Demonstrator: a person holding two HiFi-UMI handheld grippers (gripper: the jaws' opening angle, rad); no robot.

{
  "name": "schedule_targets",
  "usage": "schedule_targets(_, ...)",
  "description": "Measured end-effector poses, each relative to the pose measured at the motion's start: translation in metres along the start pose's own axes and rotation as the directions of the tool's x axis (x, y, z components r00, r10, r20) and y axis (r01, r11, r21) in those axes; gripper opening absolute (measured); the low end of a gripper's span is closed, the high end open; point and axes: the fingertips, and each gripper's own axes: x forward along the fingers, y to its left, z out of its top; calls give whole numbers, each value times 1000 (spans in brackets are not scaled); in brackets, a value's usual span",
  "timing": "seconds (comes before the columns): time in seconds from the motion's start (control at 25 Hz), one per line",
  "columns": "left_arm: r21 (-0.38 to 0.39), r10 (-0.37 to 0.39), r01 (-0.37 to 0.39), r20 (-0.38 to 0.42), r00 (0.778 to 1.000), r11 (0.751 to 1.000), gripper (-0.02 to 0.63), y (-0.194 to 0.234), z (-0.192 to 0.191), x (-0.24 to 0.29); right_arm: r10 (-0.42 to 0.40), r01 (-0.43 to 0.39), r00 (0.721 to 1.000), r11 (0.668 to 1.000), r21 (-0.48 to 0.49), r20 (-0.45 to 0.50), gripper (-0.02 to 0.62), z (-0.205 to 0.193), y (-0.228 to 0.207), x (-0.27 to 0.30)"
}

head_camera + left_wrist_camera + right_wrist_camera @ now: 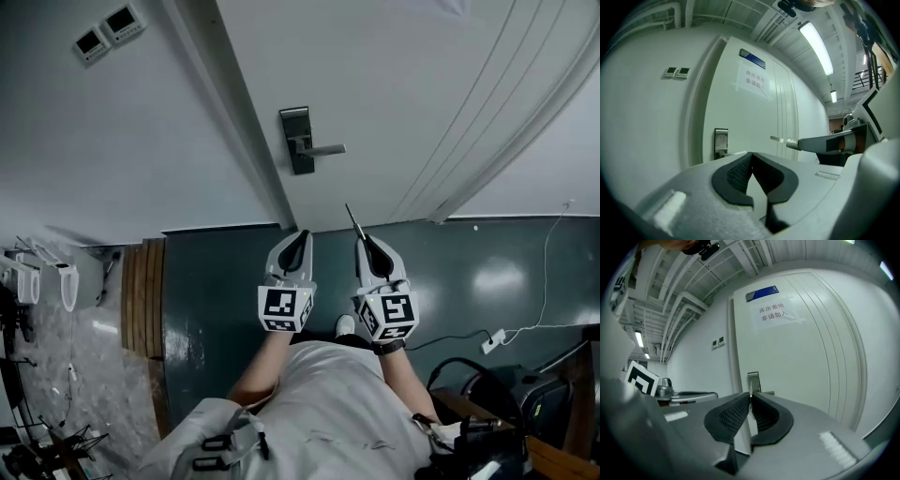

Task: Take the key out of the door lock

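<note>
Head view shows the right gripper (366, 242) with its jaws pinched on the key (352, 220). The key's thin blade sticks out toward the door (403, 84), apart from the door lock (298, 141). Just beside it, the left gripper (298, 236) has its jaws pressed together with nothing between them.

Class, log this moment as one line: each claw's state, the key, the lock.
left claw: shut, empty | right claw: shut on thin silver metal key | key: clear of dark rectangular door lock plate
</note>
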Motion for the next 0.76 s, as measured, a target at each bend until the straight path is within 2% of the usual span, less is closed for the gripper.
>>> schedule_targets(0.16, 38, -17, 16, 26, 1000, 999, 0, 5, 17, 10, -35, 35, 999, 999, 1, 34, 28, 17, -11, 6)
schedule_targets(0.32, 46, -33, 31, 55, 998, 998, 0, 17, 32, 4, -36, 37, 997, 999, -11, 66, 28, 29, 1, 18)
schedule_targets(0.76, -6, 0, 0, 40, 999, 1000, 0, 78, 23, -5, 56, -56, 998, 998, -20, 2, 28, 8, 69, 63)
